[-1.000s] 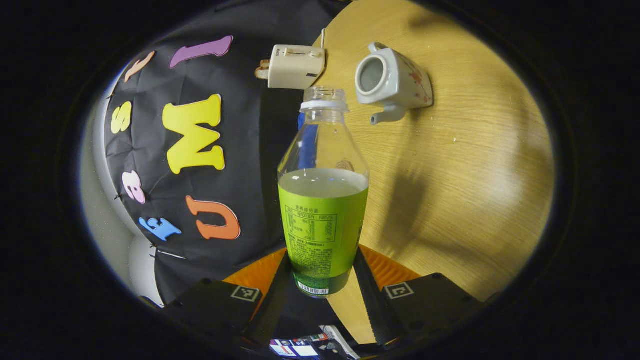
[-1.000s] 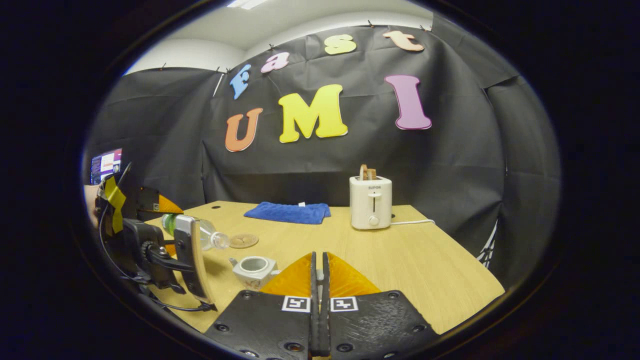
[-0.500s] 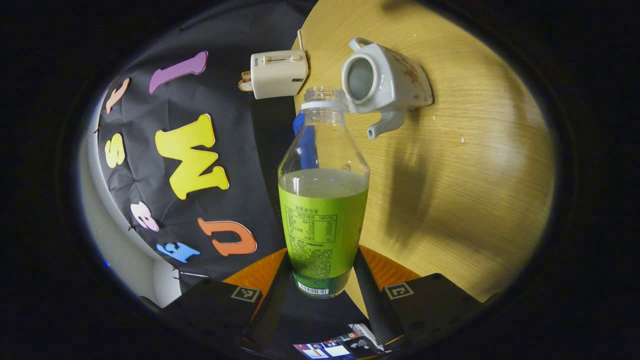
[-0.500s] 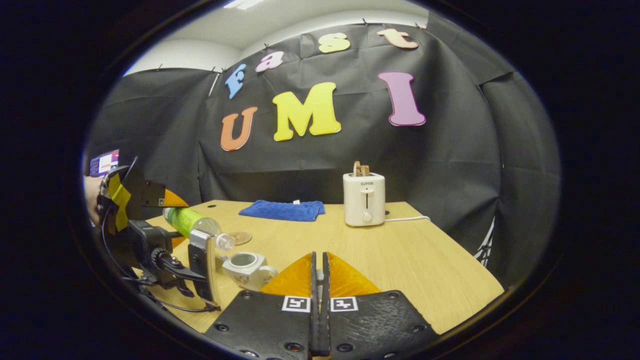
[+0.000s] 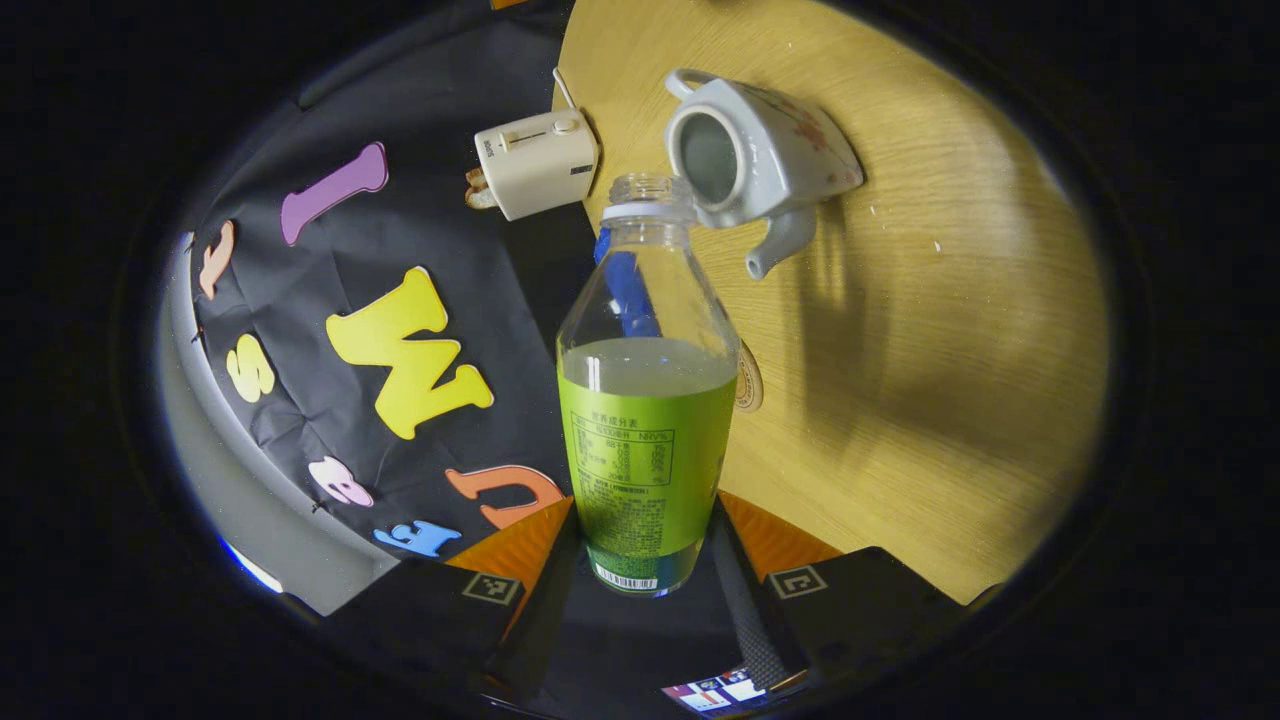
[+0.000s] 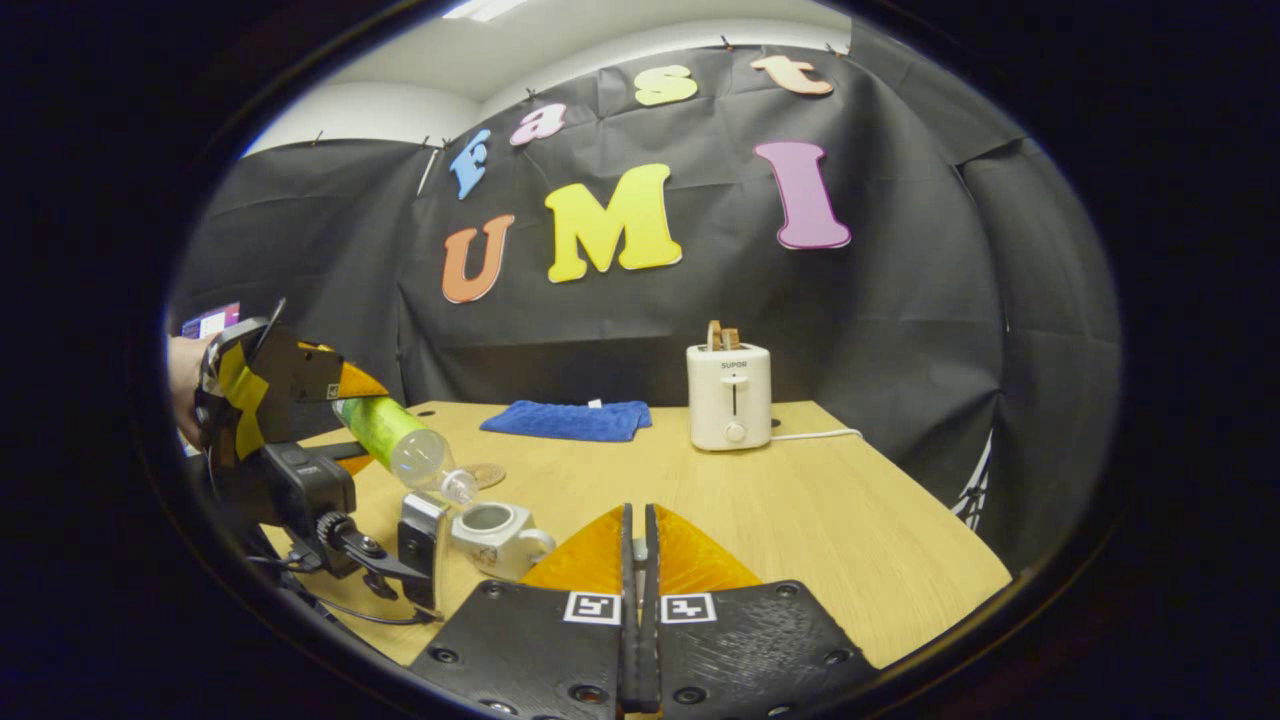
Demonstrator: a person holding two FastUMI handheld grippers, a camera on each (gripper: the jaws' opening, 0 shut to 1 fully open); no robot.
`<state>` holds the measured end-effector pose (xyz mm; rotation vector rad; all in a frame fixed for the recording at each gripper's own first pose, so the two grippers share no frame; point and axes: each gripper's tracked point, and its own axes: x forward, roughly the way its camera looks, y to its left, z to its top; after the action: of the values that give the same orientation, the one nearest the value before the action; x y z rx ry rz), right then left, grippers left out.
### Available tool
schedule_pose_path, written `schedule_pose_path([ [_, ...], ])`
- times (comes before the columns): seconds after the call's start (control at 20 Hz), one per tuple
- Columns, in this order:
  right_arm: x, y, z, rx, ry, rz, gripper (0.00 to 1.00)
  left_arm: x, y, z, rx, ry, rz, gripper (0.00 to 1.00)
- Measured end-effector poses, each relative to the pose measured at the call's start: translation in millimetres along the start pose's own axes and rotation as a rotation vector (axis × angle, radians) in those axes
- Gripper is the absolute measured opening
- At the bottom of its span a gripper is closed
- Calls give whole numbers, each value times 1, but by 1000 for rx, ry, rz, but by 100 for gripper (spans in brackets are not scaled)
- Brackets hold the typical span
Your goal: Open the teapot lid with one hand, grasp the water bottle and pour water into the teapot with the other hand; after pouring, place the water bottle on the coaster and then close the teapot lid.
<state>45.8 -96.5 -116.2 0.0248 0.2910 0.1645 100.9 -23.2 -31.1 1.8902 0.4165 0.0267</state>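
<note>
My left gripper (image 5: 645, 565) is shut on a clear bottle (image 5: 645, 420) with a green label and no cap, half full of liquid. In the right gripper view the bottle (image 6: 395, 440) tilts mouth-down, its neck just above the open white teapot (image 6: 490, 535). The teapot (image 5: 770, 160) has no lid on; its dark opening sits right beside the bottle's mouth. A round brown coaster (image 6: 483, 474) lies just behind the teapot, and its edge (image 5: 748, 378) peeks out beside the bottle. My right gripper (image 6: 638, 520) is held above the table, shut, and no lid shows between its fingers.
A white toaster (image 6: 728, 397) with toast stands at the back of the wooden table (image 6: 800, 520), its cord trailing right. A folded blue cloth (image 6: 565, 420) lies at the back centre. A hand (image 6: 183, 385) holds the left gripper at the far left.
The bottle has tipped further down and its mouth has come closer to the teapot's opening. The right gripper has barely moved.
</note>
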Motion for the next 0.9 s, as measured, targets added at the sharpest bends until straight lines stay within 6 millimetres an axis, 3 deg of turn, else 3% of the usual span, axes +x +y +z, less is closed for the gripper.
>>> schedule_pose_path([
  [0.65, -4, -3, 3, 7, -9, 2, 0, 2, 24, 0, 127, 23, 55, 72],
  [0.9, -3, -4, 1, 9, -6, 3, 0, 1, 34, 0, 193, 32, 81, 75],
])
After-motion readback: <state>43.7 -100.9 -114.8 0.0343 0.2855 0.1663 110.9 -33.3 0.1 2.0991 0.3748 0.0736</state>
